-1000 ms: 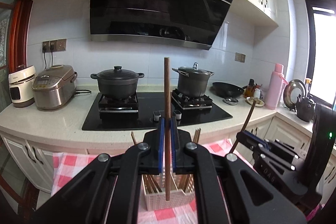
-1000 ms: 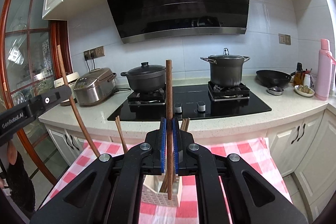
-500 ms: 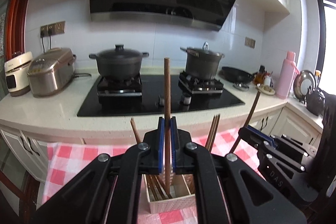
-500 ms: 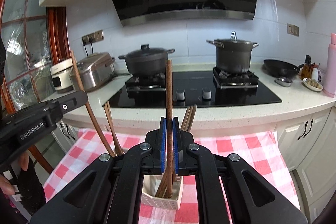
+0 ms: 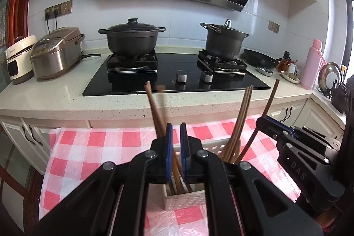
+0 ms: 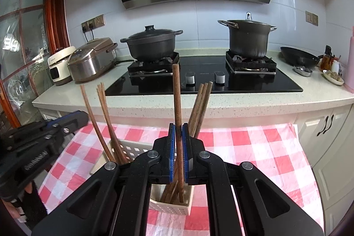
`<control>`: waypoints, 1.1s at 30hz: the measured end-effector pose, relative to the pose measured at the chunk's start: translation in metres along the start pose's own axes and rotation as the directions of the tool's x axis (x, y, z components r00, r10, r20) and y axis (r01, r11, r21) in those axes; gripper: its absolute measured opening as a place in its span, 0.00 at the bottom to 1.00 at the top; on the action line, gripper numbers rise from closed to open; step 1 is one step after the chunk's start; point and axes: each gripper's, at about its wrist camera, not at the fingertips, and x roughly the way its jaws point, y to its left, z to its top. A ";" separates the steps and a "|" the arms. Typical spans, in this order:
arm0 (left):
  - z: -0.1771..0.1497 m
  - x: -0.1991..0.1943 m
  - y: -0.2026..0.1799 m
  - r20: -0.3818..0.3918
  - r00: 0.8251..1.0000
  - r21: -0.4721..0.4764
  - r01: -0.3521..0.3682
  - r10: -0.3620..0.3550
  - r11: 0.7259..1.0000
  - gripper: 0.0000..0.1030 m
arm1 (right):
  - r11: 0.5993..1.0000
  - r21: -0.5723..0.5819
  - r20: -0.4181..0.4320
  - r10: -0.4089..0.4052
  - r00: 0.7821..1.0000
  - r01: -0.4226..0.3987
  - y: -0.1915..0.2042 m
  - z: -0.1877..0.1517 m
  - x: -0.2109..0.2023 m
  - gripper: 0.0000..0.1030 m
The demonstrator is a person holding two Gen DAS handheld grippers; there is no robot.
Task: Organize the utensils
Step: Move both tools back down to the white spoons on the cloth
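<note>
Now left gripper (image 5: pixel 174 152) fingers parted and empty, right gripper (image 6: pixel 178 153) clamps mid-shaft a light, stiff, slippery chopstick (image 6: pixel 177 103) over the white basket (image 6: pixel 170 206).

Bright window daylight, fisheye-warped edges

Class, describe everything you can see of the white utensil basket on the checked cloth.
The white perforated plastic utensil basket is a small rectangular open-topped box with rows of holes in its walls. It stands upright on the red-and-white checked cloth, holding several brown wooden chopsticks that lean against its sides. The right gripper holds one chopstick above it.
</note>
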 end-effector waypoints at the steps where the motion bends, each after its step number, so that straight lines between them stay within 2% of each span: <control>1: 0.000 -0.002 0.002 0.006 1.000 -0.002 -0.009 0.009 1.000 0.12 | 1.000 -0.003 0.002 -0.003 1.000 0.003 -0.001 -0.001 0.000 0.10; 3: 0.000 -0.008 0.004 0.024 0.999 -0.004 -0.029 0.029 1.000 0.28 | 1.000 -0.008 0.003 -0.008 1.000 0.008 -0.002 -0.002 0.000 0.11; 4: -0.001 -0.012 0.006 0.036 0.998 -0.006 -0.042 0.042 0.999 0.32 | 1.000 -0.010 0.004 -0.012 1.000 0.012 -0.002 -0.002 -0.001 0.14; 6: -0.002 -0.021 0.008 0.061 0.996 -0.011 -0.067 0.068 0.998 0.46 | 1.000 -0.010 0.012 -0.011 1.000 0.011 -0.003 -0.004 -0.005 0.26; 7: -0.004 -0.027 0.010 0.074 0.994 -0.015 -0.079 0.080 0.997 0.49 | 1.000 -0.008 0.018 -0.008 1.000 0.008 -0.004 -0.004 -0.008 0.36; 8: -0.006 -0.034 0.012 0.088 0.992 -0.018 -0.092 0.093 0.996 0.56 | 1.000 -0.005 0.027 -0.005 1.000 0.005 -0.004 -0.005 -0.012 0.44; 9: -0.008 -0.041 0.014 0.104 0.989 -0.021 -0.108 0.109 0.994 0.63 | 1.000 -0.004 0.039 -0.001 0.999 0.001 -0.005 -0.007 -0.018 0.46; 12: -0.016 -0.062 0.016 0.148 0.979 -0.019 -0.142 0.143 0.990 0.76 | 1.000 -0.010 0.072 0.002 0.997 -0.001 -0.005 -0.012 -0.038 0.58; 17: -0.037 -0.096 0.017 0.200 0.967 -0.024 -0.155 0.157 0.988 0.95 | 0.999 -0.032 0.126 0.007 0.992 -0.003 -0.004 -0.031 -0.075 0.77; 19: -0.048 -0.109 0.016 0.224 0.962 -0.026 -0.153 0.155 0.988 0.95 | 0.999 -0.033 0.142 0.015 0.990 -0.010 -0.004 -0.043 -0.090 0.82; 22: -0.067 -0.127 0.012 0.252 0.959 -0.022 -0.130 0.132 0.991 0.95 | 0.999 -0.035 0.165 0.014 0.986 -0.009 -0.005 -0.065 -0.111 0.82; 27: -0.100 -0.140 0.002 0.235 0.967 -0.004 -0.104 0.102 0.995 0.95 | 0.999 -0.033 0.183 -0.016 0.983 0.023 -0.008 -0.106 -0.138 0.82; 33: -0.146 -0.134 -0.009 0.154 0.983 0.010 -0.104 0.101 0.995 0.95 | 0.998 0.037 0.072 -0.047 0.996 0.044 -0.031 -0.154 -0.143 0.82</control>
